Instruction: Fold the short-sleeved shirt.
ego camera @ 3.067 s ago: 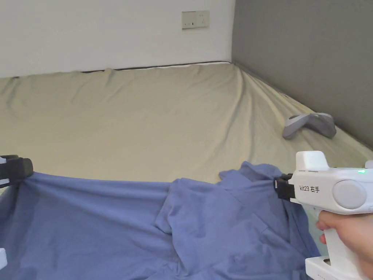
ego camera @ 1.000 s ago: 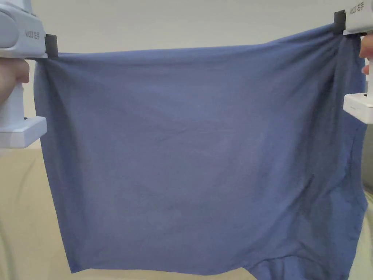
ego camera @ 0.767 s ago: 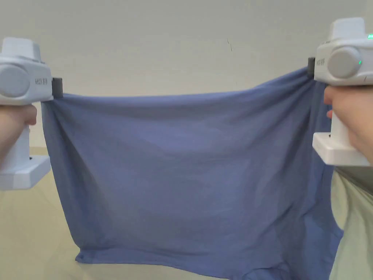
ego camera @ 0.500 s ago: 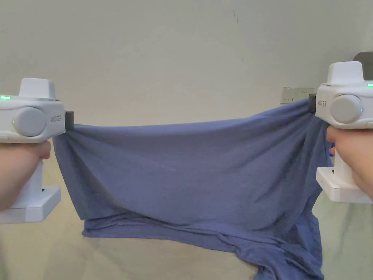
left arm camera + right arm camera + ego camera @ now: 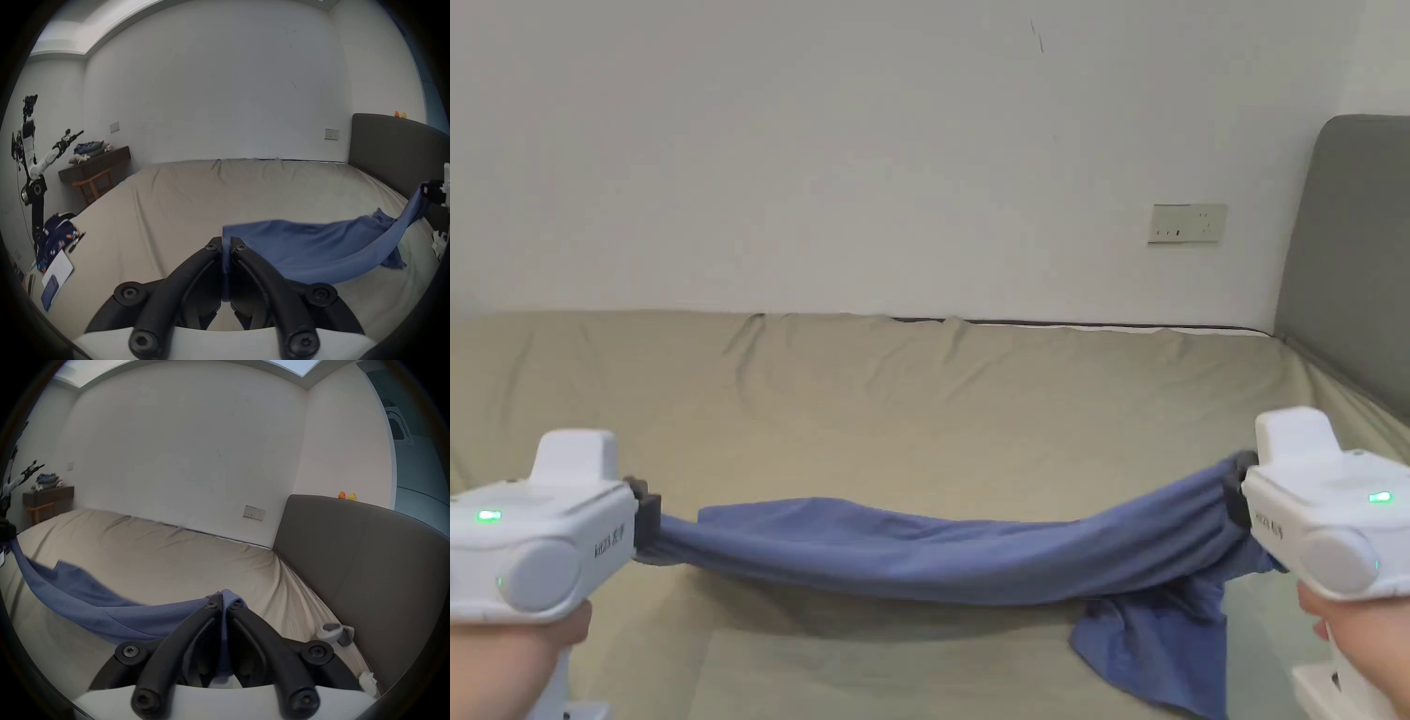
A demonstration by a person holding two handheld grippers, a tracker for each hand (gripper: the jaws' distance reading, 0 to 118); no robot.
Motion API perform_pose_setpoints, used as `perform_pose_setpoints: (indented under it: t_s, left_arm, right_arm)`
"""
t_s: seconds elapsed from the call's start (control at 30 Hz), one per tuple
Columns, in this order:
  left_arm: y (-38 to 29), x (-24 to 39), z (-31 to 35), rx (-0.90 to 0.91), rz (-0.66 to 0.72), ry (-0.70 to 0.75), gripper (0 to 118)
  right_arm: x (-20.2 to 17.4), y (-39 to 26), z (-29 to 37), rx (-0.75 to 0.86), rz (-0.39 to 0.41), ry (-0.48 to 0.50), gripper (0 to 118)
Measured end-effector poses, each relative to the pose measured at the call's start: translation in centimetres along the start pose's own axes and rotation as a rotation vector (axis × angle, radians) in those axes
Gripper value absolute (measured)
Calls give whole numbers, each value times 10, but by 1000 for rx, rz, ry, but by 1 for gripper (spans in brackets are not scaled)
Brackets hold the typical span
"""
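The left gripper (image 5: 642, 525) and the right gripper (image 5: 1236, 497) are both closed tight on opposite corners of the blue shirt (image 5: 937, 553), stretching it low over the bed (image 5: 919, 412). Held wide apart like this, the cloth should settle flat and unwrinkled, ready for folding.

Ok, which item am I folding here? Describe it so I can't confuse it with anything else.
Look at the beige bed against the white wall. Just above its near part, a blue shirt sags between the left gripper and the right gripper, both shut on it. It is the one blue cloth on the bed.
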State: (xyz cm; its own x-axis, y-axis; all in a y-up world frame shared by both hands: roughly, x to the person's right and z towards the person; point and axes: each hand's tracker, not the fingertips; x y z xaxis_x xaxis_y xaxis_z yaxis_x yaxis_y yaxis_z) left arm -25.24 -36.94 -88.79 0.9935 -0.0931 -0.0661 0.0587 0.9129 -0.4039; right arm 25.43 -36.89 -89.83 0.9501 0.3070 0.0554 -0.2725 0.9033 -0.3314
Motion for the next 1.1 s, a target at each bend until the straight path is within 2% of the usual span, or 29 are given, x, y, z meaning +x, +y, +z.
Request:
perform_pose_setpoints:
  t_s: [0.3,0.33,0.43,0.53,0.57,0.63,0.73,0.83,0.9,0.93,0.97,1.1]
  left_arm:
    - [-89,-27,104,-69,13,-65,2]
    - [-97,-32,116,-79,16,-79,2]
    - [-123,-40,154,-109,10,-107,2]
    - [-147,-43,186,-154,-32,-136,2]
    - [-153,-44,194,-167,-36,-152,2]
    - [-166,-46,214,-196,-30,-182,2]
    - [-181,-48,231,-255,-42,-202,2]
    - [-194,-46,243,-282,-67,-204,2]
    - [-200,-46,244,-317,-72,-198,2]
    - [-203,-46,242,-343,-71,-196,2]
    - [-205,-46,241,-356,-72,-196,2]
    - [-214,-44,239,-397,-84,-204,2]
  right_arm:
    - [2,-93,136,-57,12,93,2]
    - [3,-105,150,-105,-14,124,2]
    - [10,-128,195,-89,2,128,2]
    - [16,-155,232,-183,-22,231,2]
    - [19,-160,245,-148,19,194,2]
    - [21,-176,269,-177,73,213,2]
    - [27,-199,293,-252,55,254,2]
    - [29,-213,309,-239,107,247,2]
    - [27,-218,310,-251,110,247,2]
    - [28,-224,309,-325,74,259,2]
    - [26,-224,310,-294,92,252,2]
    - [18,-229,304,-353,120,250,2]
